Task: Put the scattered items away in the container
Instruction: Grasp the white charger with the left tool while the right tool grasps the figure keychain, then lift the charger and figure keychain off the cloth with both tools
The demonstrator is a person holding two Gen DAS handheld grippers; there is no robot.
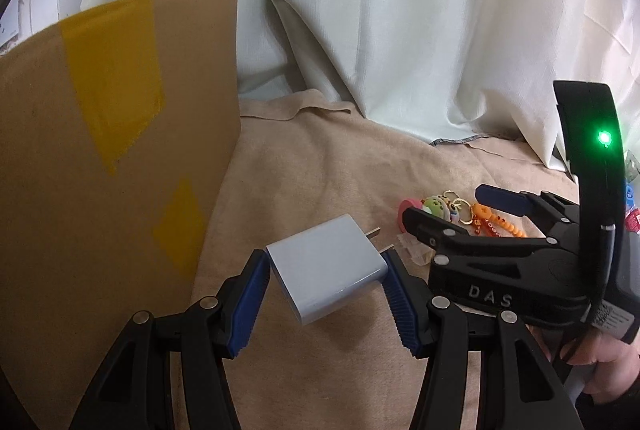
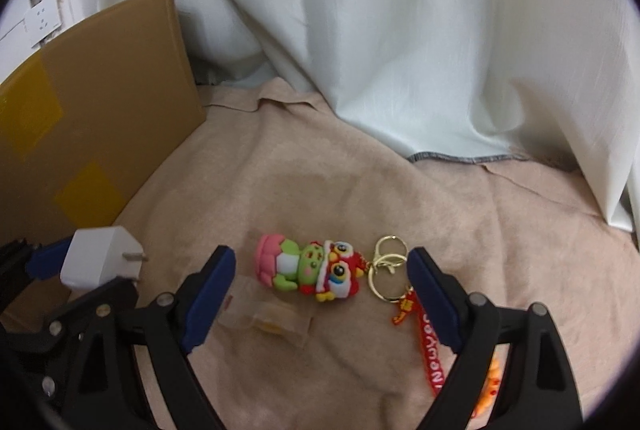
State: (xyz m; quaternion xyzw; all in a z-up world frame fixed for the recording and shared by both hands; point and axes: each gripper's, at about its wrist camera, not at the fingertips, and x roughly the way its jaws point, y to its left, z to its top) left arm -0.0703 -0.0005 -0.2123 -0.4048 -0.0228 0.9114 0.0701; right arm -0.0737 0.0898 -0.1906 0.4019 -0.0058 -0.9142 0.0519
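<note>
On the beige cloth (image 2: 304,182) that covers the surface, in front of white curtains (image 2: 400,30), there is one cardboard box (image 1: 100,170), one white wall charger (image 1: 326,268), one cartoon keychain (image 2: 316,270) and one small clear plastic packet (image 2: 272,322). Two pairs of tongs are in view, one per hand.

The left tongs (image 1: 326,286) grip the charger: the ribbed blue pads (image 1: 250,302) press against its two opposite sides. The charger is a smooth, pale rectangular block with rounded edges and two flat metal prongs pointing away from the camera, towards the keychain. It is tilted in the grip, just beside the box's side wall, and the pictures do not settle whether it touches the cloth.

The right tongs (image 2: 320,294) stand open and hold nothing, their blue pads on either side of the keychain, which lies flat on the cloth. The keychain has a green figure with a pink flower-like end and a red-and-white lion-dance head with large eyes, two gold rings with a clasp, a red strap with white lettering and an orange charm partly hidden behind the right finger. The clear packet lies just beside the figure, nearer the camera.

The box stands at the left, brown, with three yellow tape patches on its facing side; its inside is not visible. A bare hand (image 1: 600,362) holds the right tool's handle, on which a green light glows.
</note>
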